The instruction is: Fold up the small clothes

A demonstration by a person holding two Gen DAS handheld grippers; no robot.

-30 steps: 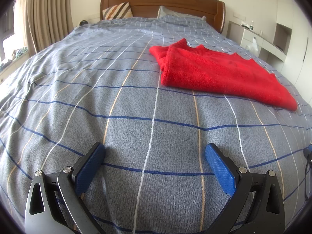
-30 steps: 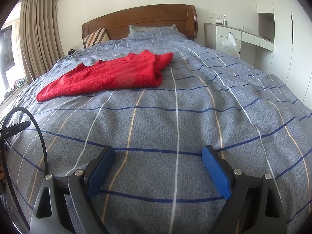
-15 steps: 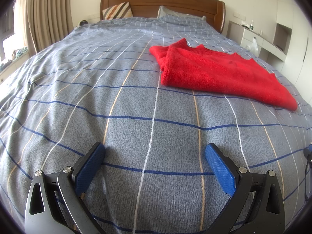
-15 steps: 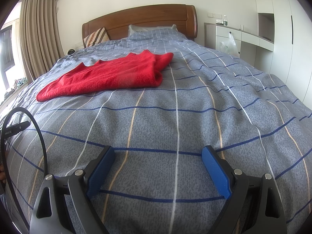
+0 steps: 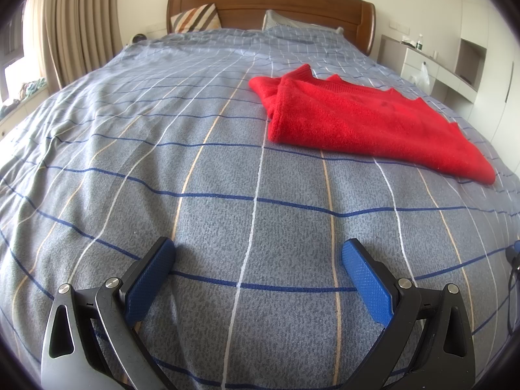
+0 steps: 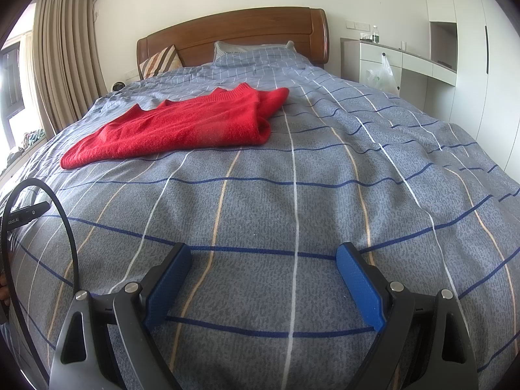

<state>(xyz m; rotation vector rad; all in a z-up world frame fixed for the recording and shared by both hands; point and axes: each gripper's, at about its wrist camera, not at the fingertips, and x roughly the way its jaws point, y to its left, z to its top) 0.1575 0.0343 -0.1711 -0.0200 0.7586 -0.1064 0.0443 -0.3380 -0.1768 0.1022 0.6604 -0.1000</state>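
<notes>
The red sweater (image 5: 364, 123) is seen lying on the checked blue-grey bedspread (image 5: 162, 162), well apart from both grippers. From the left gripper (image 5: 258, 256) it's found up around 1 o'clock, and from the right gripper (image 6: 263, 260) it sits more like 11 o'clock (so it's roughly between the two, further up the bed toward the wooden headboard (image 6: 234, 32)).

Both grippers are spread wide with nothing pinched between the blue pads (image 5: 365, 286), only bare bedspread is seen in the gap. Same story on the right one, pads (image 6: 357, 289) wide apart, nothing held.

As for writing: a small black tag (image 6: 22, 216) on the cable at the left edge of the right wrist view carries white letters, something like "obot.AI" can be made out, the start is cut off. Nothing else can be read.

The sweater itself is a fuzzy, bright red knit, laid flat and folded over once, with a thick rounded fold at the end toward the middle of the bed. A ribbed edge is seen along the far side, and the far outline looks a bit jagged.
</notes>
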